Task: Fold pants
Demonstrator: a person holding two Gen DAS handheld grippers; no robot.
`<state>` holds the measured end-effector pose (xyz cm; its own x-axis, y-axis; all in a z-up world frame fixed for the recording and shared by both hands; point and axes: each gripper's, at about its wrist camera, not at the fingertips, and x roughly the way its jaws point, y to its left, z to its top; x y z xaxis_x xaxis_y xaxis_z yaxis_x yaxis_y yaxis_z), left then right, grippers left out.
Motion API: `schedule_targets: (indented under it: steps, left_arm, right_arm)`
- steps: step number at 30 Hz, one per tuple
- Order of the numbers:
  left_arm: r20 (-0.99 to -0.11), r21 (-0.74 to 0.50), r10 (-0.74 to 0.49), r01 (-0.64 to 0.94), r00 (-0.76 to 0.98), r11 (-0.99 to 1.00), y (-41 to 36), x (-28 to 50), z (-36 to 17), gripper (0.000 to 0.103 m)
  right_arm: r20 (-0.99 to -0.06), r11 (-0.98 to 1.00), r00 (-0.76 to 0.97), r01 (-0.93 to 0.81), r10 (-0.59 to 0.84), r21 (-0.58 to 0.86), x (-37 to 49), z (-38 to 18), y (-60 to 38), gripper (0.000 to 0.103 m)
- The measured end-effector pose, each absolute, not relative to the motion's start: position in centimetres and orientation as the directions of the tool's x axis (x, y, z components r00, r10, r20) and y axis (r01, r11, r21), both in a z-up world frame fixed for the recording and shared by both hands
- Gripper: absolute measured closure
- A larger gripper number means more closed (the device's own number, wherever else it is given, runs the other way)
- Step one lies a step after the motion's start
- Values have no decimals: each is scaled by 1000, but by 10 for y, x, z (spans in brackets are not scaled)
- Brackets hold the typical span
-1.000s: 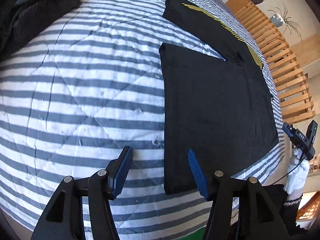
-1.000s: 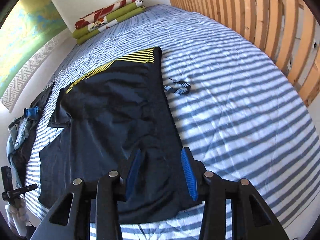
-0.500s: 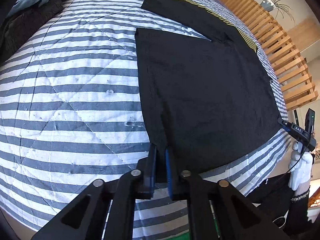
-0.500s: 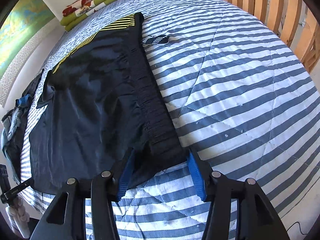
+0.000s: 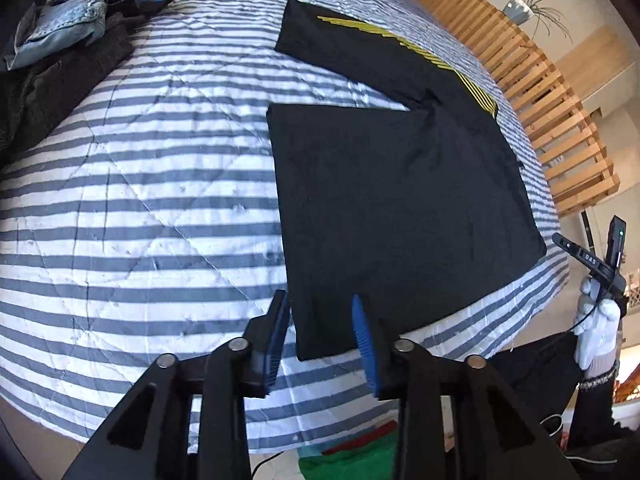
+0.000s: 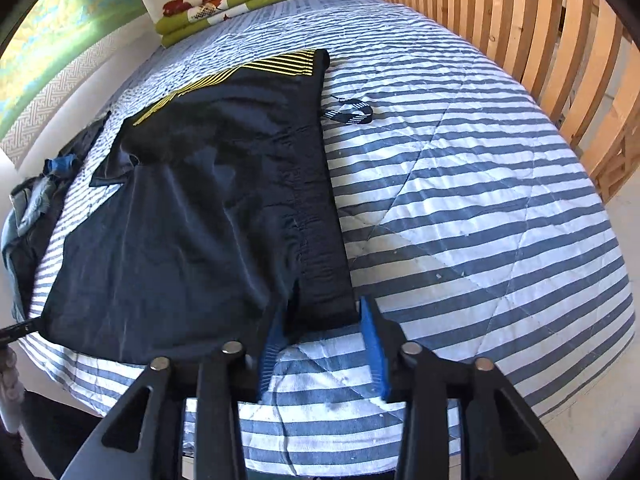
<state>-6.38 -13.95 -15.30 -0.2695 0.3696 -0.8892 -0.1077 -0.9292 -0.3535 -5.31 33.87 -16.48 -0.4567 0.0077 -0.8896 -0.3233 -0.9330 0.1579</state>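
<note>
We see black pants (image 5: 400,184) flat on the striped bed (image 5: 140,200), slatted wood rail (image 6: 540,20) beside, left tongs (image 5: 320,334) wide over a hem corner, right tongs (image 6: 322,344) wide at the waistband.

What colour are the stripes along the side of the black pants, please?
Yellow stripes on the black pants, clearest in the right wrist view.

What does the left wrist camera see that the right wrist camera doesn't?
Only the left wrist view shows the potted plant, a gloved hand and the pants' hem corner between the open left claw.

Only the right wrist view shows the folded blankets, the drawstring and the waistband corner between the open right claw.

Both show the black pants, the striped quilt, the clothes pile and the wooden slats.
</note>
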Motion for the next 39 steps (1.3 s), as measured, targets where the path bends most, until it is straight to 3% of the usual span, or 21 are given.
schedule_targets:
  steps: [7, 15, 18, 21, 27, 39]
  left_arm:
    - [-873, -302, 326, -122, -363, -945, -149, -134, -107, 65]
    - [-844, -319, 324, -85, -428, -944, -144, -267, -83, 63]
    - [-839, -350, 333, -41, -430, -936, -139, -335, -98, 61]
    - [-844, -370, 337, -3, -418, -929, -134, -392, -120, 46]
    - [-852, -375, 332, 28, -404, -927, -113, -480, -177, 38]
    - [-857, -377, 333, 38, -393, -926, -84, -543, -213, 38]
  right_arm:
    - [-829, -922, -560, -316, -10, 225, -83, -118, 352, 62]
    - [-811, -904, -583, -321, -47, 283, -188, -101, 371, 58]
    - [-825, -893, -560, -330, -75, 305, -231, -110, 382, 58]
    - [-846, -897, -530, -347, -53, 273, -270, -122, 389, 57]
    - [-869, -887, -494, -386, -32, 253, -333, -154, 408, 53]
    - [-883, -847, -466, -448, -54, 288, -390, -185, 448, 50]
